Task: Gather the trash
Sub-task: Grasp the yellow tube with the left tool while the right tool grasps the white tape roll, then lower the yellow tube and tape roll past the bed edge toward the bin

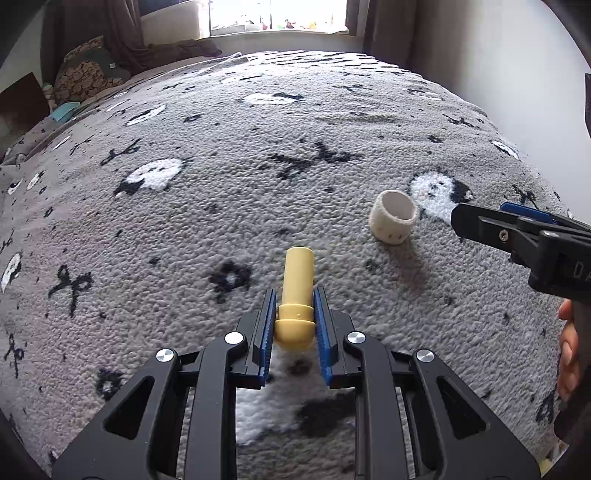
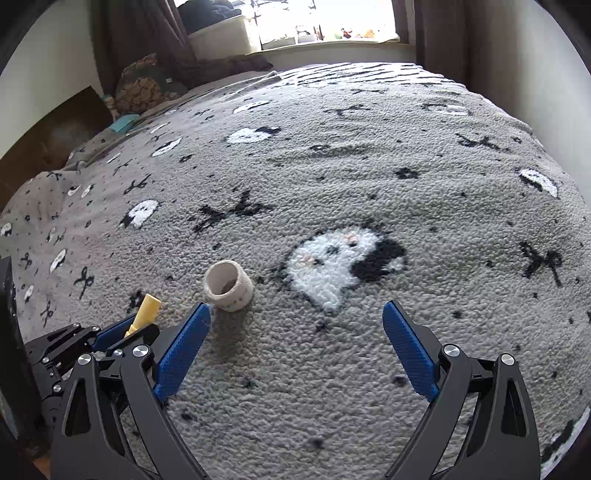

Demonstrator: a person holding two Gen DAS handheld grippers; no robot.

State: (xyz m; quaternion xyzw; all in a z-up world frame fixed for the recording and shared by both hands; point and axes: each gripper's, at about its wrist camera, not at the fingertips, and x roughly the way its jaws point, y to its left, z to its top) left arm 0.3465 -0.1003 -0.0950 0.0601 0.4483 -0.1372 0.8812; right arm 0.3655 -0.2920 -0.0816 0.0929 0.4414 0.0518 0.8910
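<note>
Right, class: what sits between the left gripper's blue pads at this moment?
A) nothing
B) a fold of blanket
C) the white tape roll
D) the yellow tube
D: in the left wrist view the left gripper has its blue pads pressed on the yellow tube, while the white tape roll lies free on the blanket.

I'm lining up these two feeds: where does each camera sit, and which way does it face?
Left wrist: on the left gripper, angled down over the grey blanket; closed on the yellow tube; right gripper and a hand at right.
Right wrist: on the open right gripper, same downward slant; left gripper at lower left.
Shared: tube, white ring, window.
</note>
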